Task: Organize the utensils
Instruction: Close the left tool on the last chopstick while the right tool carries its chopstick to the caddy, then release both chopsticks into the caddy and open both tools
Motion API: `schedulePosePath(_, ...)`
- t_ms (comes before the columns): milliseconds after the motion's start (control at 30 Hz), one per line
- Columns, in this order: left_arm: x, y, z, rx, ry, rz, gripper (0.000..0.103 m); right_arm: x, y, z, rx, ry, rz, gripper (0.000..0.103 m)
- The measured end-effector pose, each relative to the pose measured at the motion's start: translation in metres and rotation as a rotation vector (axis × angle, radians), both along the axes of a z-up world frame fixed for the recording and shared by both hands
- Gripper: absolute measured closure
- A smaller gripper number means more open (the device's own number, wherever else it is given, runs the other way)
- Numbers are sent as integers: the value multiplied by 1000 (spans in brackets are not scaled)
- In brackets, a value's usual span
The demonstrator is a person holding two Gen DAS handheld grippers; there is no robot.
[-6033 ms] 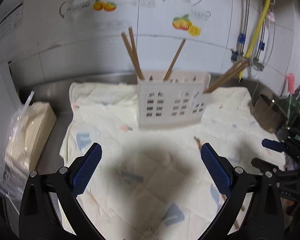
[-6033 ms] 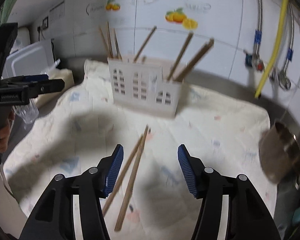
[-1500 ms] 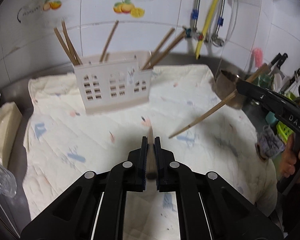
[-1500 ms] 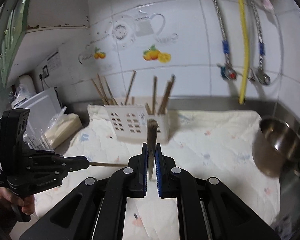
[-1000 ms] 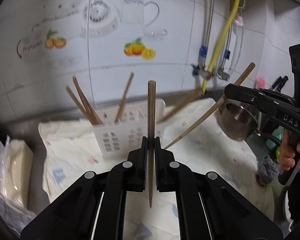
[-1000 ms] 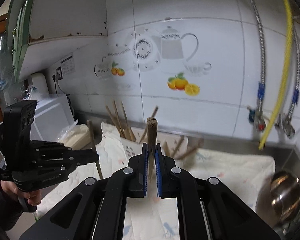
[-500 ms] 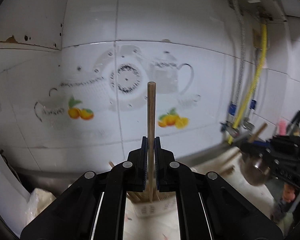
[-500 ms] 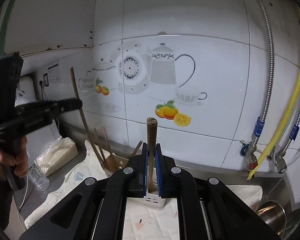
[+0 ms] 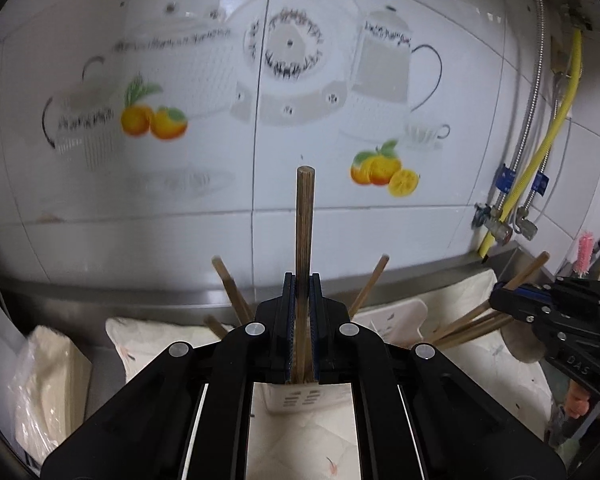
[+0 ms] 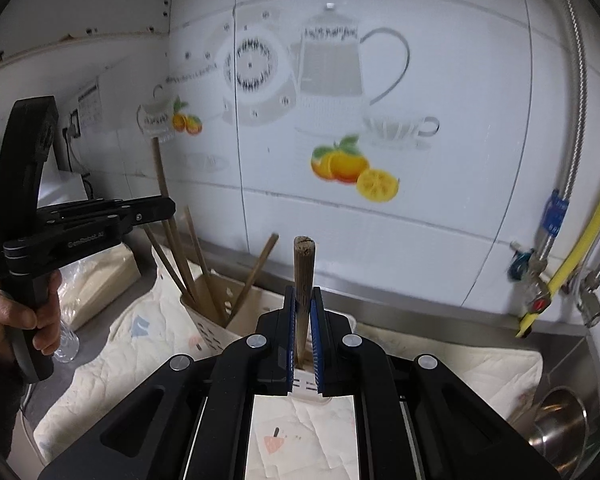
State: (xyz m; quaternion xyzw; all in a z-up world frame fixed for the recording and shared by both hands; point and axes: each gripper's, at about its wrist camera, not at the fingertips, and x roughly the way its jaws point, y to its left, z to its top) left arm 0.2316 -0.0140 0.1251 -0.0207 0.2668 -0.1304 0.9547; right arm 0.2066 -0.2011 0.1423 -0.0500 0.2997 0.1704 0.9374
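My left gripper [image 9: 301,280] is shut on a wooden chopstick [image 9: 303,232] held upright over the white slotted utensil holder [image 9: 300,398]. Several chopsticks [image 9: 230,286] stand in the holder. My right gripper [image 10: 302,294] is shut on another upright chopstick [image 10: 303,268] above the right end of the holder [image 10: 208,330]. The left gripper also shows in the right wrist view [image 10: 158,210], its chopstick [image 10: 160,176] over the holder's left end. The right gripper shows in the left wrist view [image 9: 500,300] with its chopstick [image 9: 528,268].
The holder stands on a cream patterned cloth [image 10: 112,364] on a steel counter against a tiled wall [image 9: 220,184]. A steel pot [image 10: 560,420] sits at the right. A bagged stack of paper [image 9: 40,380] lies at the left. Pipes and a yellow hose [image 10: 580,248] hang at the right.
Both grippers, still holding their chopsticks upright, have moved closer to the holder and lower; the holder's chopsticks now show just beyond the fingers in both views.
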Motion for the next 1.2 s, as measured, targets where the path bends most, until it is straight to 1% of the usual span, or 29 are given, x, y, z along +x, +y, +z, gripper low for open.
schedulePosePath(33,-1,0,-2,0,0,-2,94,2,1,-3,-1,6,0,96)
schedulePosePath(67,-3,0,-4,1,1,-7,91,2,2,-5,-5,9,-1,96)
schedulePosePath(133,-6,0,-5,0,-2,-8,75,3,4,-9,-12,12,-4,95)
schedulePosePath(167,-10,2,-4,1,-12,-1,55,2,5,-9,-15,10,-4,95)
schedulePosePath(200,-13,2,-3,4,-24,7,47,1,5,-9,-18,6,-7,95)
schedulePosePath(267,-21,3,-1,6,-37,6,45,-1,4,-8,-25,-6,-14,88)
schedulePosePath(300,-25,4,-1,5,-40,4,38,-4,4,-7,-23,-12,-16,87)
schedulePosePath(367,-34,5,1,12,-57,15,28,-10,2,-4,-18,-21,-17,79)
schedulePosePath(433,-44,6,1,16,-70,21,24,-20,0,-2,-15,-38,-23,75)
schedulePosePath(500,-56,9,0,12,-78,26,13,-32,-1,0,-12,-54,-29,68)
schedulePosePath(533,-64,10,-1,13,-85,30,11,-37,-2,1,-9,-61,-30,63)
schedulePosePath(567,-69,10,-2,14,-89,30,9,-42,-2,1,-9,-66,-31,60)
schedulePosePath(600,-76,11,-3,17,-96,34,6,-47,-2,1,-10,-71,-33,60)
schedulePosePath(633,-80,12,-4,18,-100,36,5,-54,-3,1,-11,-76,-35,56)
schedulePosePath(667,-88,13,-5,19,-105,35,5,-60,-3,0,-10,-80,-36,49)
schedulePosePath(700,-93,14,-6,17,-106,33,5,-68,-3,-1,-10,-85,-41,45)
schedulePosePath(800,-110,17,-13,8,-103,36,5,-87,-3,-5,-20,-102,-50,41)
schedulePosePath(833,-116,17,-16,9,-96,40,5,-92,-3,-6,-21,-107,-55,34)
schedulePosePath(867,-120,18,-19,9,-93,43,5,-97,-3,-8,-22,-111,-61,29)
schedulePosePath(933,-129,19,-24,13,-89,53,5,-111,-2,-13,-33,-118,-67,26)
schedulePosePath(967,-136,20,-27,11,-91,58,5,-117,-2,-15,-37,-120,-71,20)
schedulePosePath(1133,-161,26,-43,-26,-75,41,5,-148,-6,-32,-38,-123,-96,14)
schedulePosePath(1200,-171,29,-52,-26,-66,55,5,-156,-8,-36,-26,-116,-101,13)
